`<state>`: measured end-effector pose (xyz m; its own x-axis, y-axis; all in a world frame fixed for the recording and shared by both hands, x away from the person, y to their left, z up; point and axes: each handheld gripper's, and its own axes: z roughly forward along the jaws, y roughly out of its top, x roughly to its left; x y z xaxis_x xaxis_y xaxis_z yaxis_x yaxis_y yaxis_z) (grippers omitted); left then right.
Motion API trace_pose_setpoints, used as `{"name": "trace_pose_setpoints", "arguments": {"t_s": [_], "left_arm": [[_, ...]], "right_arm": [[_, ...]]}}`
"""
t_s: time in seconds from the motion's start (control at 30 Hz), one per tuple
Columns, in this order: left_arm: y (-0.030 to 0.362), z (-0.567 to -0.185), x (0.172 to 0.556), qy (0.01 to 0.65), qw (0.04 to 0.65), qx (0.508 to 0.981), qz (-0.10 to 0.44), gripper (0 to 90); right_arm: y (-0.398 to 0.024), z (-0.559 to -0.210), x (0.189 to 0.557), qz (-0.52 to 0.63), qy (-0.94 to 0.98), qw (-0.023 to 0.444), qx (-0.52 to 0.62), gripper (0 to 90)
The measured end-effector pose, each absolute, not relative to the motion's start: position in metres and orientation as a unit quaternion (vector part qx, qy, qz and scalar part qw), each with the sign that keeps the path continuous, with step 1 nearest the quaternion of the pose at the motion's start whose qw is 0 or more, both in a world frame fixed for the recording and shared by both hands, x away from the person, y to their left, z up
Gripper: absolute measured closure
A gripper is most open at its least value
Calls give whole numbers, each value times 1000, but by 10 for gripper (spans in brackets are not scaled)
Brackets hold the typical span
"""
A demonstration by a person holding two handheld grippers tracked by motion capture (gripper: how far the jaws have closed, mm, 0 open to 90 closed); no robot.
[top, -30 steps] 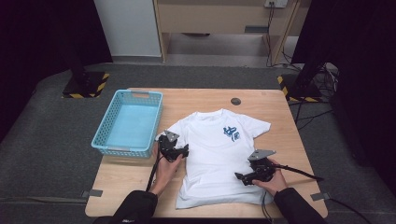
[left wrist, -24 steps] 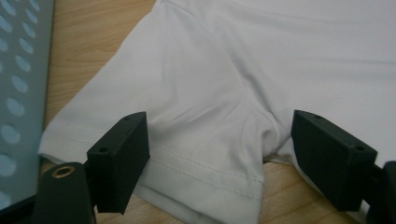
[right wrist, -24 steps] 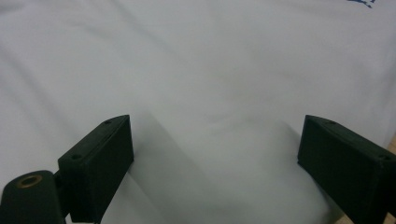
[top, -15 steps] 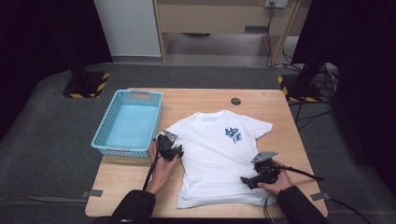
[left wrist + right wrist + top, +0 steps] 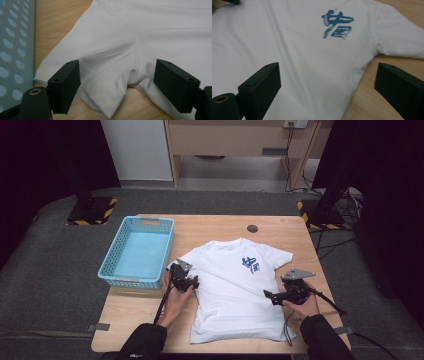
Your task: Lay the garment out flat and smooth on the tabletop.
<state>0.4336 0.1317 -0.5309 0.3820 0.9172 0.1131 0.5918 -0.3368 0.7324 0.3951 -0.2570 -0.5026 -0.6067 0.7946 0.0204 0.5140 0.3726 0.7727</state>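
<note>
The white T-shirt (image 5: pixel 237 292) lies flat and unfolded on the counter (image 5: pixel 150 320), right of the blue basket (image 5: pixel 137 251). Both the left gripper (image 5: pixel 187 282) (at the left sleeve) and the right gripper (image 5: pixel 274 296) have open fingers gripping nothing. No fold is made; all folding appears to remain.

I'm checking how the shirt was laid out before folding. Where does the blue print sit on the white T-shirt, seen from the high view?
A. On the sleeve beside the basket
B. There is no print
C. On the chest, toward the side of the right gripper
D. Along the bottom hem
C: the blue print lies on the chest of the white T-shirt, on the half nearer the right gripper, away from the blue basket.
</note>
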Motion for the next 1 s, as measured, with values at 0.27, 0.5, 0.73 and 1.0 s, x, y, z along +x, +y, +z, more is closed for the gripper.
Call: {"name": "trace_pose_setpoints", "arguments": {"t_s": [0.27, 0.5, 0.73, 1.0], "left_arm": [[127, -532, 445, 486, 305, 776, 262, 198], [127, -532, 458, 495, 296, 771, 270, 184], [125, -530, 468, 490, 282, 776, 280, 178], [125, -531, 484, 497, 281, 768, 289, 164]], "right_arm": [[-253, -515, 444, 358, 813, 194, 416, 71], [-246, -527, 490, 323, 818, 184, 438, 65], [-242, -532, 520, 315, 824, 169, 440, 67], [-240, -534, 550, 321, 810, 183, 455, 62]]}}
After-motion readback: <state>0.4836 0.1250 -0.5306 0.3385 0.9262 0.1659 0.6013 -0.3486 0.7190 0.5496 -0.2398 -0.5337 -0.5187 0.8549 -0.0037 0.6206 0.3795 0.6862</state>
